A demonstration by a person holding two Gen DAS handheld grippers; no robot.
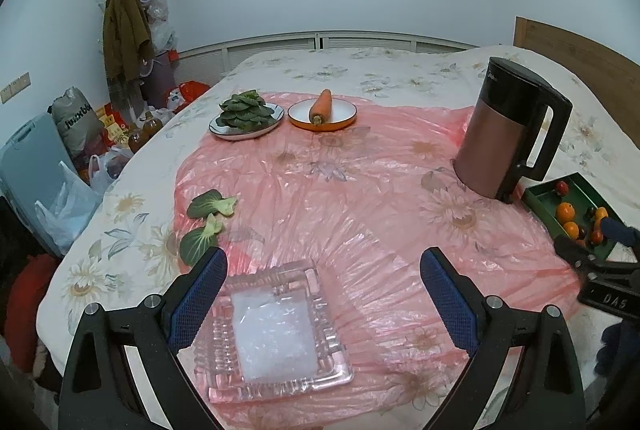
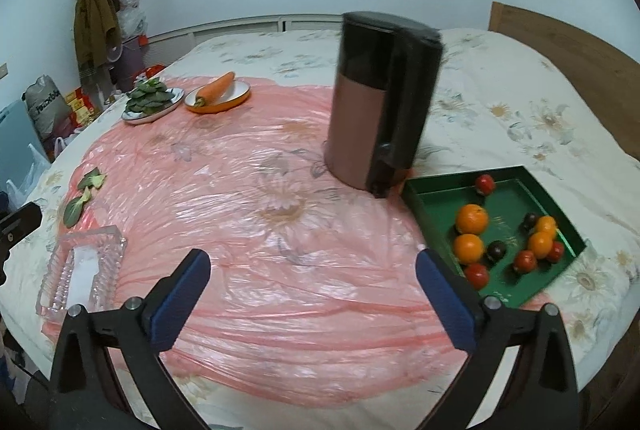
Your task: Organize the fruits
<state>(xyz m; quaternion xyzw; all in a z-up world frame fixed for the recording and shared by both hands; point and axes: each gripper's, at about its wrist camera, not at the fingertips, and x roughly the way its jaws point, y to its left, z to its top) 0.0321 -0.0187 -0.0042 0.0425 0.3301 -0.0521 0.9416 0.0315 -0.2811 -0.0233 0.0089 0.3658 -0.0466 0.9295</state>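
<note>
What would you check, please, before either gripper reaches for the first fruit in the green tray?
1. Right gripper open and empty: ok, jaws wide apart, nothing between them.
2. Left gripper open and empty: ok, it hovers above the glass dish.
3. Fruit reachable: ok, the oranges and small red and dark fruits lie loose in the green tray.
4. Glass dish free of fruit: ok, only something white shows in its hollow.
5. Path past the kettle: not ok, it stands right at the tray's far left corner; whether they touch, cannot tell.
6. Which container the fruit goes to: cannot tell.
</note>
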